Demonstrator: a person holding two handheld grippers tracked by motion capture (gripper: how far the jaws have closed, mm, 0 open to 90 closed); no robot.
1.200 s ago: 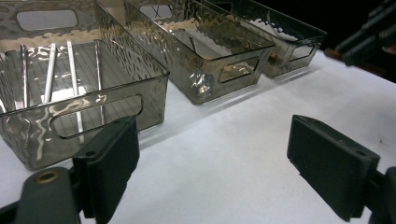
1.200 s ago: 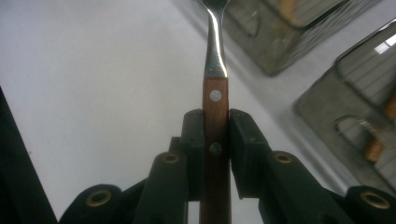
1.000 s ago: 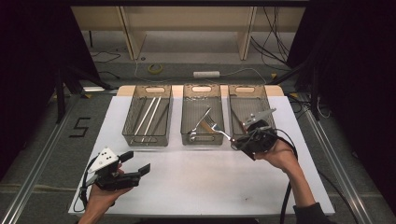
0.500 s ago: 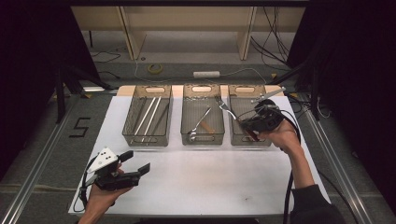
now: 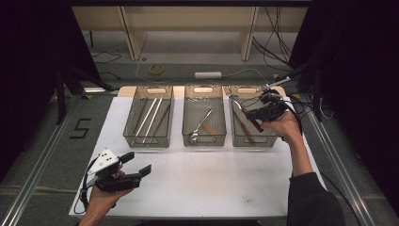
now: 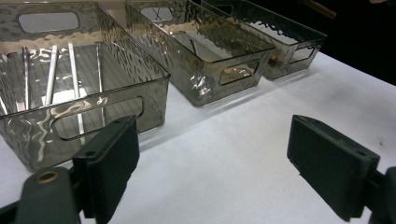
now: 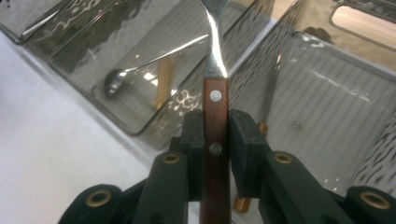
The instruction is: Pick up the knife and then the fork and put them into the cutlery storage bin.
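Note:
My right gripper (image 5: 258, 114) is shut on the wooden handle of a fork (image 5: 239, 104) and holds it above the right-hand clear bin (image 5: 254, 141). In the right gripper view the fork (image 7: 215, 93) stands between the closed pads (image 7: 194, 135), with its metal neck and tines pointing away over the wall between the middle and right bins. My left gripper (image 5: 137, 164) rests low at the table's front left, open, with nothing between its fingers (image 6: 109, 163).
Three clear bins stand in a row at the back of the white mat (image 5: 211, 188). The left bin (image 5: 147, 139) holds long metal sticks, the middle bin (image 5: 204, 140) a spoon (image 5: 201, 126). A wood-handled utensil (image 5: 245, 129) lies in the right bin.
My right gripper has carried the fork away from the bins' front edge, up and to the right, to above the right bin. The left gripper has stayed put.

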